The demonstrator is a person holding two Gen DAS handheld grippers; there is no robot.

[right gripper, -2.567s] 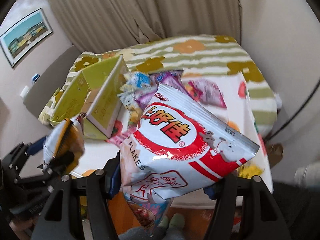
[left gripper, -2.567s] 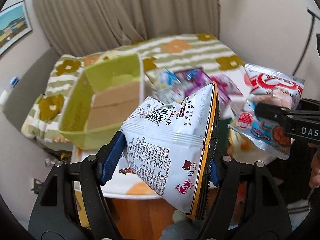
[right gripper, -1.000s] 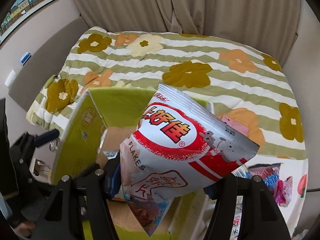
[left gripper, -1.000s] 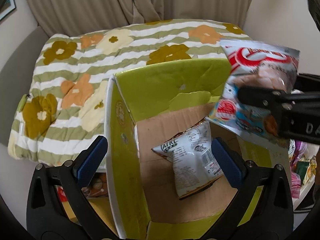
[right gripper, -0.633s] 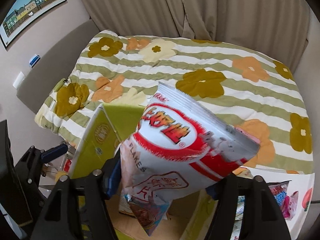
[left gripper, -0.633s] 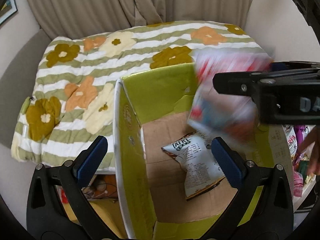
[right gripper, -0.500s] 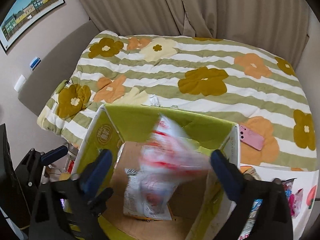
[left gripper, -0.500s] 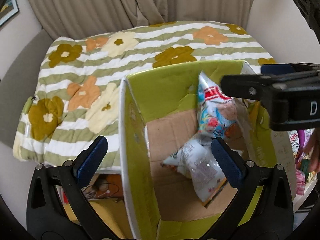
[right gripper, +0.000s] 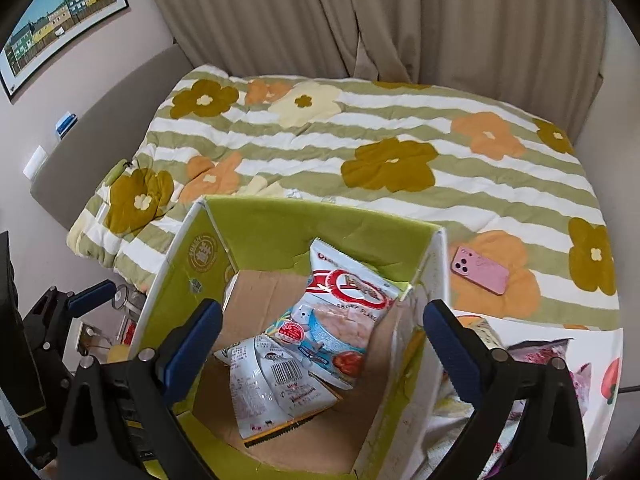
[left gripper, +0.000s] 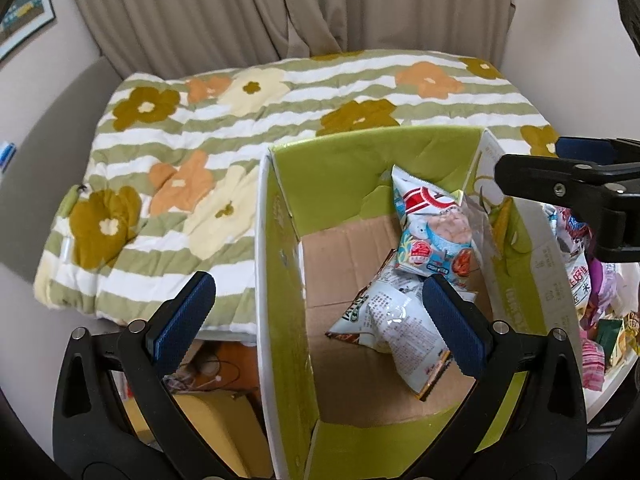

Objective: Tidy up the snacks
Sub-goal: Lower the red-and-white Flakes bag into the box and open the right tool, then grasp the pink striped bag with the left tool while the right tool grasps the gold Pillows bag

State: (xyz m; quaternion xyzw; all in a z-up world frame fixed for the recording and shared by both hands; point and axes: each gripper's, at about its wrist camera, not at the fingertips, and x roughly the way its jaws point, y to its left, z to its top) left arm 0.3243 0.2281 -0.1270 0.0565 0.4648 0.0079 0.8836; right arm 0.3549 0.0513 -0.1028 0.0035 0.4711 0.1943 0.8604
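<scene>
Jaws apart; white bag [right gripper: 276,384] partly hidden under red-and-white bag [right gripper: 340,308].

My right gripper [right gripper: 322,336] points steeply down, its jaws spread wide and holding nothing, having sprung apart just now. My left gripper [left gripper: 316,320] is tilted down at much the same slant, its blue pads [left gripper: 186,316] also far apart and bare. From the left one's view, the black side of my right gripper reaches in from the right edge, so the two sit close side by side.
</scene>
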